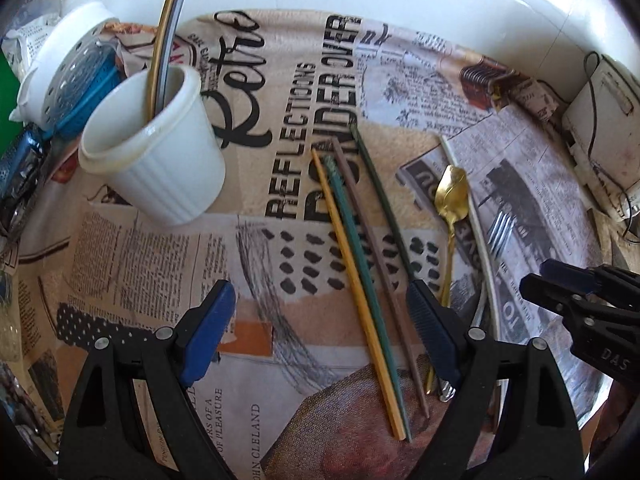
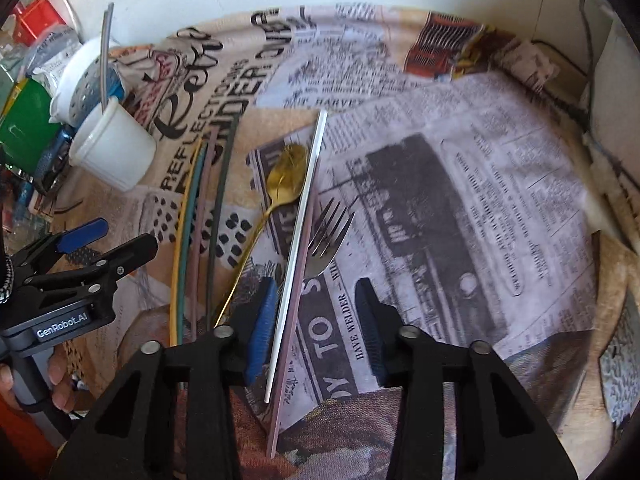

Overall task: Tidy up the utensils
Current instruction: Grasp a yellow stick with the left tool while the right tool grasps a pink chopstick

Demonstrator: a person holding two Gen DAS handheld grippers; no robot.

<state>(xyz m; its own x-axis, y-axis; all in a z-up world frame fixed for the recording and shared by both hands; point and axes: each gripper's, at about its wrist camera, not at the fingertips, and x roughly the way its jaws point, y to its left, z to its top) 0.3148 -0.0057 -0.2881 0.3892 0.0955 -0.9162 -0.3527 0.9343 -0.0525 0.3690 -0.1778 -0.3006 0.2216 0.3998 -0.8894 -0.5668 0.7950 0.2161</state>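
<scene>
Several chopsticks lie side by side on the newspaper-print cloth: yellow (image 1: 352,280), teal (image 1: 364,280), mauve (image 1: 376,264) and dark green (image 1: 384,208). A gold spoon (image 1: 452,196), a white chopstick (image 2: 298,248), a pink chopstick (image 2: 294,320) and a steel fork (image 2: 326,240) lie to their right. A white ribbed cup (image 1: 160,148) stands at the back left with one long utensil (image 1: 164,32) in it. My left gripper (image 1: 320,320) is open above the chopsticks. My right gripper (image 2: 316,320) is open over the white and pink chopsticks and the fork handle.
A white perforated strainer (image 1: 72,76) with a blue item lies behind the cup, with clutter along the left edge. A white box with cables (image 1: 604,128) stands at the back right. A white wall runs behind the table.
</scene>
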